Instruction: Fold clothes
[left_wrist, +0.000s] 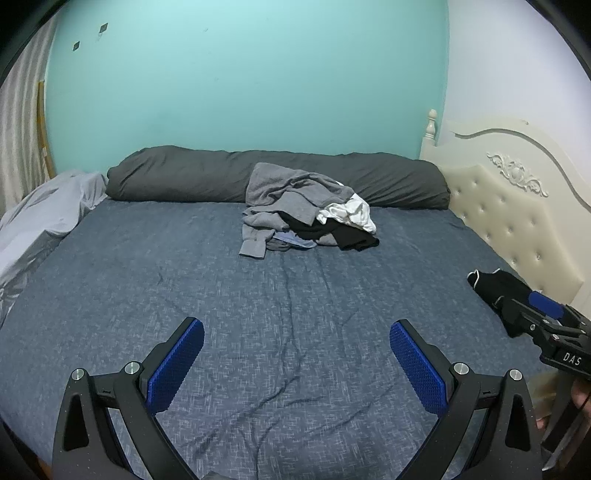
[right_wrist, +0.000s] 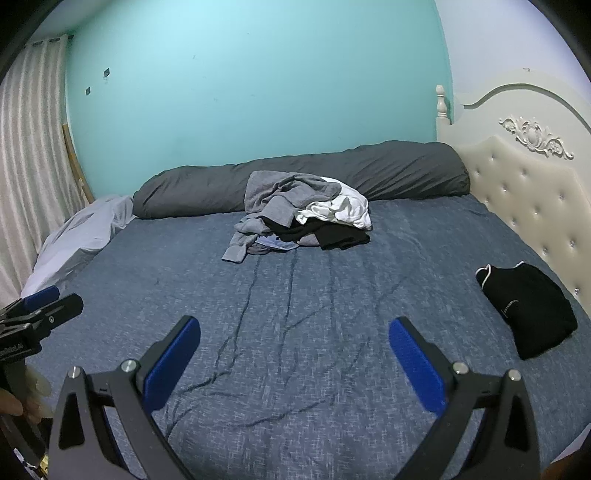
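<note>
Both blue-padded black tools, left tool (left_wrist: 296, 352) and right tool (right_wrist: 294, 349), hover released and empty over the blue bed sheet (left_wrist: 280, 314). Rightward lies a folded black garment (right_wrist: 530, 308); farther off, a soft, light crumpled pile of grey, black and white clothes (left_wrist: 308, 206), probably best pinched at the loose grey cuff.

A home bedroom is indicated. Most of both views is filled by a wide bed (left_wrist: 258, 314) dressed in a blue sheet. A cream tufted headboard (right_wrist: 524, 192) with carved ornament is seen at its right side. A long dark grey bolster (left_wrist: 221, 177) is laid along the turquoise wall (left_wrist: 240, 74). A striped curtain (right_wrist: 33, 147) is hung at left. Loose clothes (right_wrist: 306, 210) are heaped on the sheet.
</note>
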